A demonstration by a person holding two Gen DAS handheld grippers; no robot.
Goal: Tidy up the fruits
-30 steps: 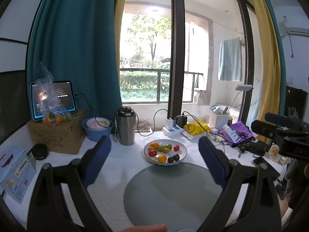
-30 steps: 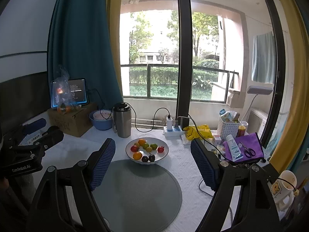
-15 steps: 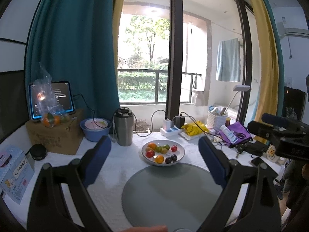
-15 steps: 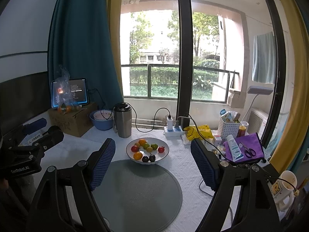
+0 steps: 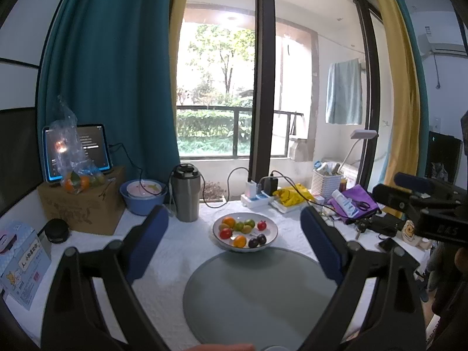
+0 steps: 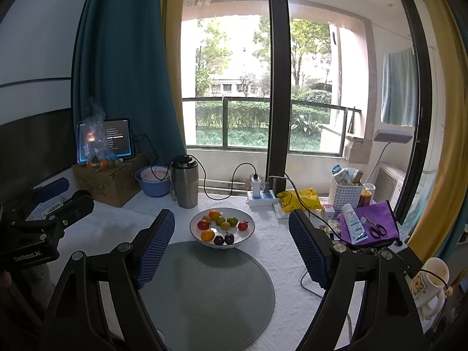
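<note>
1. Landmark is the white bowl [image 5: 245,235] of fruit sitting on the white tablecloth [image 6: 272,251], just touching the far edge of the round grey mat [image 5: 257,295].
2. In the bowl: an orange [image 5: 228,221] at the back, green ones next to it, a red one [image 5: 262,225] on the right side, another red [image 5: 225,233] on the left, an orange one [image 5: 239,241] and two dark plums [image 5: 257,240] at the front rim.
3. Left gripper [image 5: 234,242]: jaws spread wide, nothing between them. It sits on the near side of the bowl, well short of it, over the mat.
4. Right gripper [image 6: 231,244]: same deal, jaws wide apart and empty, also near side of the bowl, not touching it. In this view the bowl [image 6: 222,228] shows up framed between the two blue pads [image 6: 155,245].
5. Behind the bowl to the left is a steel tumbler [image 5: 185,193]; behind it to the right, a power strip [image 5: 254,197].
</note>
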